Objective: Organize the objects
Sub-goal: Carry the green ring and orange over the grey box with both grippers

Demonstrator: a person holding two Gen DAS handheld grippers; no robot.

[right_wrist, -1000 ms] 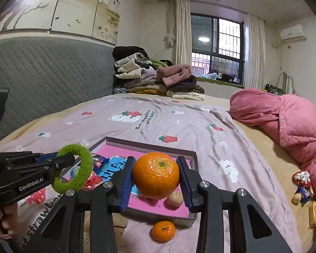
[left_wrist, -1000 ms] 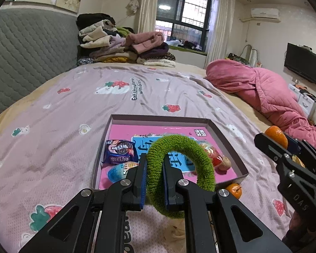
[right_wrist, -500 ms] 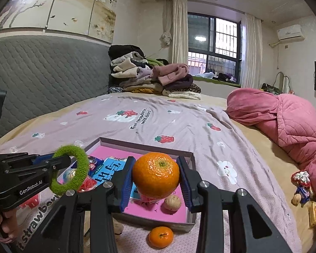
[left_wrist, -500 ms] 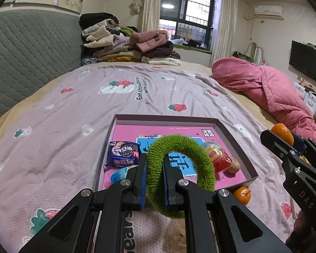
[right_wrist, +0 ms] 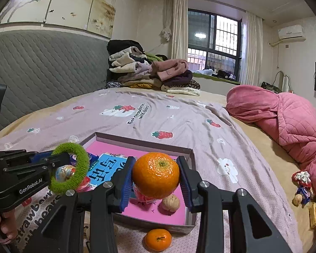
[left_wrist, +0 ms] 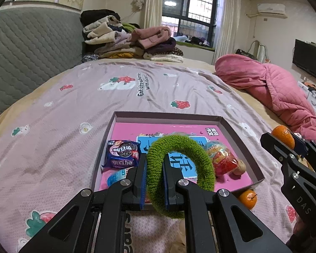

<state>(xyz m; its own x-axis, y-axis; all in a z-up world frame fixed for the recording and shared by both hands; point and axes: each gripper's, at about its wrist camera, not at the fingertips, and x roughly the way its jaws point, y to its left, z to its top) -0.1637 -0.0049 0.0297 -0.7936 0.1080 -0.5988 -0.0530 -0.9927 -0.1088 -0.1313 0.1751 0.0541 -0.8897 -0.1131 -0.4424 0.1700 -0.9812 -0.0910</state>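
Scrunchie [left_wrist: 179,172], green and fuzzy, is clamped through its band by the left gripper [left_wrist: 154,181]; it hangs over the near edge of the box [left_wrist: 166,116]. It is judged v. light, soft and springy, so nothing breaks if it is dropped; a pinch across the band, as now, is the sensible hold, though the plush may squash and snag on the pads.

Orange [right_wrist: 155,175] is gripped at its sides by the right gripper [right_wrist: 155,181], above the box's near-right corner. It is judged firm but bruisable, round and a bit slick, so hold should stay across the widest part, w/ moderate squeeze.

Box contents, seen from the left wrist: cookie pack [left_wrist: 123,154] at 9 o'clock, small blue cup [left_wrist: 118,174] at 7 o'clock, red sweet bag [left_wrist: 222,160] and walnut [left_wrist: 240,166] at 4 o'clock, blue card [left_wrist: 179,160] under the middle. Far half is bare pink.

Outside, a 2nd small orange [right_wrist: 158,239] lies against the near wall. More sweets [right_wrist: 303,186] lie well apart at 3 o'clock on the bed [right_wrist: 179,116], beside the pink quilt [right_wrist: 284,113].
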